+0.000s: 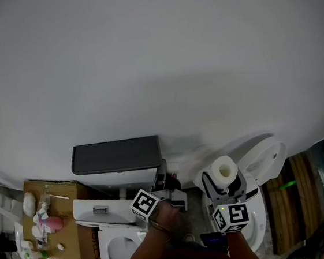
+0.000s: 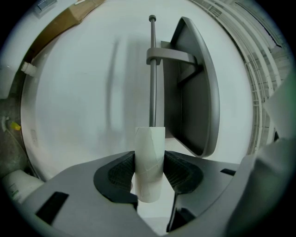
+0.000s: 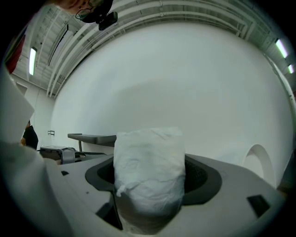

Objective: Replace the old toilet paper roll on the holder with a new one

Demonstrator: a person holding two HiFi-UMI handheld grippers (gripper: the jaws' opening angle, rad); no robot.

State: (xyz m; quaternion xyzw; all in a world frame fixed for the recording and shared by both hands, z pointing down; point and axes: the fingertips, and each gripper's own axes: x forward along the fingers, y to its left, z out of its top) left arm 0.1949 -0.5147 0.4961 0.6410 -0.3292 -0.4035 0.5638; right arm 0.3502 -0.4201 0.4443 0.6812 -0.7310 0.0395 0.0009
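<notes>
At the wall holder, off the right end of its dark shelf plate [image 2: 194,88]: step in hand is taking the spent core away. My left fingers [image 2: 120,173] are closed part-way onto the old tube [image 2: 149,159], a bare cardboard core, one pad pressing each side at about its middle. The tube's long axis lies in line with the holder rod [image 2: 151,78], which runs along the wall [image 1: 154,57] beneath the plate. The near end of the tube faces me and the far end faces the rod. The rod passes out of sight behind the tube's far rim, so I cannot tell whether its tip is inside the core or just clear of it. My right fingers [image 3: 201,178] stand wide and are filled by the new roll [image 3: 149,171], gripped across its soft sides. It is held off to the right of the holder, standing upright with its bore opening facing up. Judgement: next I draw the tube straight off along the rod's line and put it aside. The new roll must then be tipped over until its bore lies level and faces the rod's free end before I slide it on.
</notes>
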